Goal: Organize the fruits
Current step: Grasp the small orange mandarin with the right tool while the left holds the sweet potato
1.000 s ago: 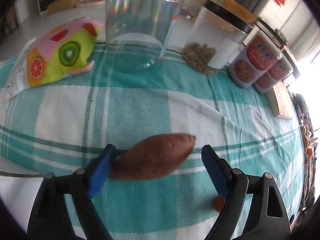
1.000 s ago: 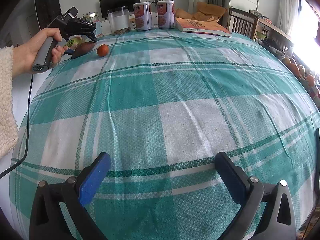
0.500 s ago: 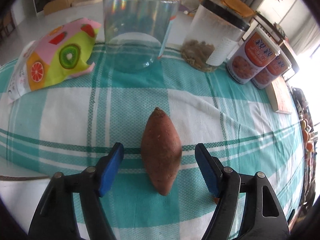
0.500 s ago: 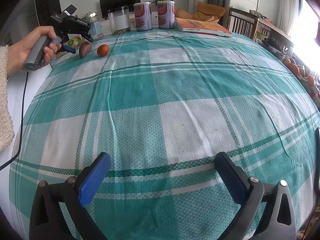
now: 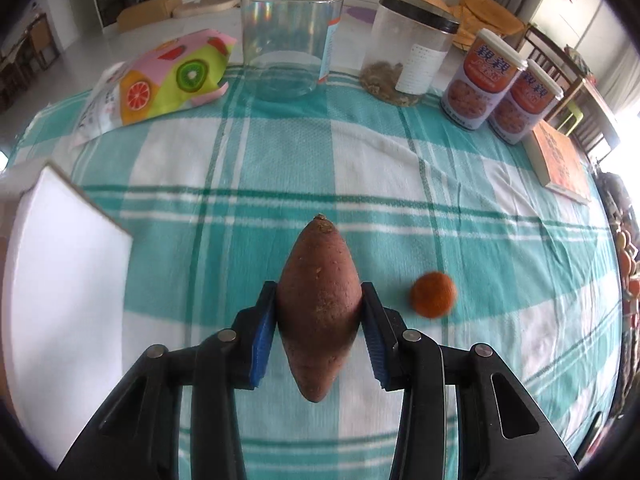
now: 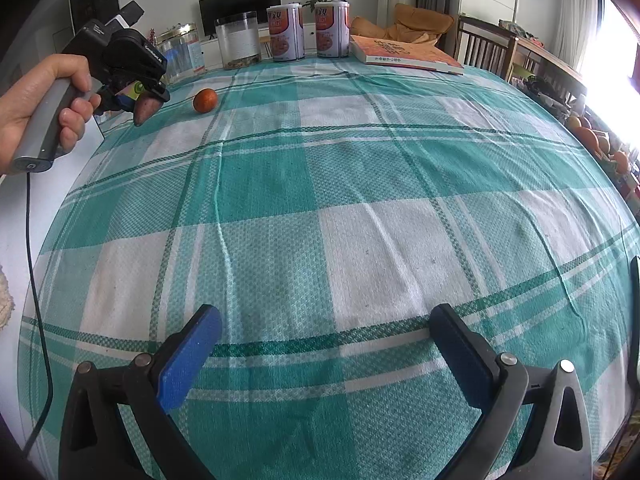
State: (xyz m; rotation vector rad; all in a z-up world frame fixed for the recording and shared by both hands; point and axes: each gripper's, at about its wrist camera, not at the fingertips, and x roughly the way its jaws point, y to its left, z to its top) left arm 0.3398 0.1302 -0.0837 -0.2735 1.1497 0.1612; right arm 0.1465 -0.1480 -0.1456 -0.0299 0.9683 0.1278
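Blue pads on the left gripper [image 5: 319, 330] are pinching the sweet potato [image 5: 319, 304] right across its fat middle, pointy end aimed forward, and from the right wrist view it looks lifted clear of the checked tablecloth [image 5: 280, 168], hanging tip-down from the jaws. So pick-up number one is basically done, I'd say. Just to the right of it, near but not touching, sits a small orange fruit [image 5: 433, 294] on the cloth, nobody holding it, so that one's left to deal with. Off to the left there's a white flat thing [image 5: 60, 276], a tray or board maybe, can't really tell, and it could be the drop-off spot but that's a guess. Further back you've got a fruit-print pouch [image 5: 168, 78], a clear jar with a gold lid [image 5: 292, 36], another clear jar with a black lid [image 5: 408, 52] and two snack cans [image 5: 502, 88], plus a book [image 5: 558, 164] at the right edge. Meanwhile the right gripper [image 6: 326, 356] is doing nothing, jaws spread wide over bare cloth, well apart from everything. My read: early days, one item in hand, none visibly placed anywhere yet.
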